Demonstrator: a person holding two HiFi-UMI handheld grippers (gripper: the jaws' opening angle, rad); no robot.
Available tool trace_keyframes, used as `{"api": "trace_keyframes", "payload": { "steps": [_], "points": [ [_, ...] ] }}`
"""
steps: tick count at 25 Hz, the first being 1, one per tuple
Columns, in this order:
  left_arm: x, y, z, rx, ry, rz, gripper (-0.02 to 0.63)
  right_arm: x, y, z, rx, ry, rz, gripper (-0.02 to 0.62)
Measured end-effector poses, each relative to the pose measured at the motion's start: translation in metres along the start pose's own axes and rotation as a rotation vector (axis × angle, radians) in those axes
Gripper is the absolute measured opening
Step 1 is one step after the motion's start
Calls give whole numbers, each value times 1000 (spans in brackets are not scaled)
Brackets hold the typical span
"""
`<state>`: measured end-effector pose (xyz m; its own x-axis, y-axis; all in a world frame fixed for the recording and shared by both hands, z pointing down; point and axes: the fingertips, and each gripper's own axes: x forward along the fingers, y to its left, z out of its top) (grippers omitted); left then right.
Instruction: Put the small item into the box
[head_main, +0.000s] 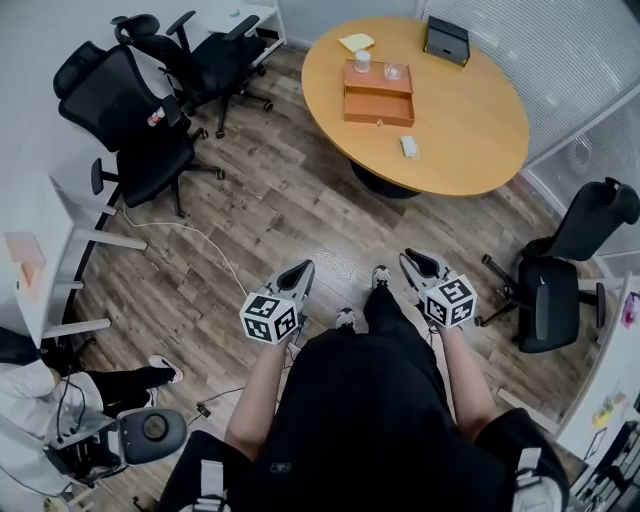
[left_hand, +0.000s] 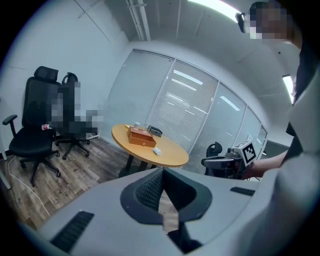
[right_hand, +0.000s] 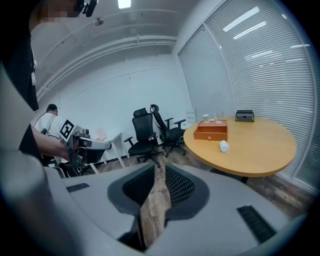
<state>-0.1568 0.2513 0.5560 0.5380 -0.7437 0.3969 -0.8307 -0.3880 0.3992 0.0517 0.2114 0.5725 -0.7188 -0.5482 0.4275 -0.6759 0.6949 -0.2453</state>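
Note:
The orange box (head_main: 379, 93) with a drawer front stands on the far side of a round wooden table (head_main: 470, 130). The small white item (head_main: 409, 147) lies on the table nearer to me. Both also show in the left gripper view, box (left_hand: 141, 136) and item (left_hand: 157, 150), and in the right gripper view, box (right_hand: 211, 131) and item (right_hand: 224, 146). I hold both grippers at waist height over the wooden floor, well short of the table. My left gripper (head_main: 301, 270) (left_hand: 162, 172) is shut and empty. My right gripper (head_main: 418, 262) (right_hand: 160, 167) stands a narrow slit apart, holding nothing.
Two glasses (head_main: 378, 66), a yellow notepad (head_main: 356, 42) and a black case (head_main: 446, 40) share the table. Black office chairs stand at the left (head_main: 140, 120) and right (head_main: 560, 270). A white cable (head_main: 200, 240) runs across the floor. A seated person (head_main: 60, 390) is at the lower left.

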Motion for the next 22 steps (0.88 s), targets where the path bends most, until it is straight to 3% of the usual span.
{"api": "trace_keyframes", "payload": {
  "steps": [22],
  "points": [
    [74, 14, 56, -16, -12, 69, 6, 59, -80, 39, -29, 42, 99, 48]
  ]
}}
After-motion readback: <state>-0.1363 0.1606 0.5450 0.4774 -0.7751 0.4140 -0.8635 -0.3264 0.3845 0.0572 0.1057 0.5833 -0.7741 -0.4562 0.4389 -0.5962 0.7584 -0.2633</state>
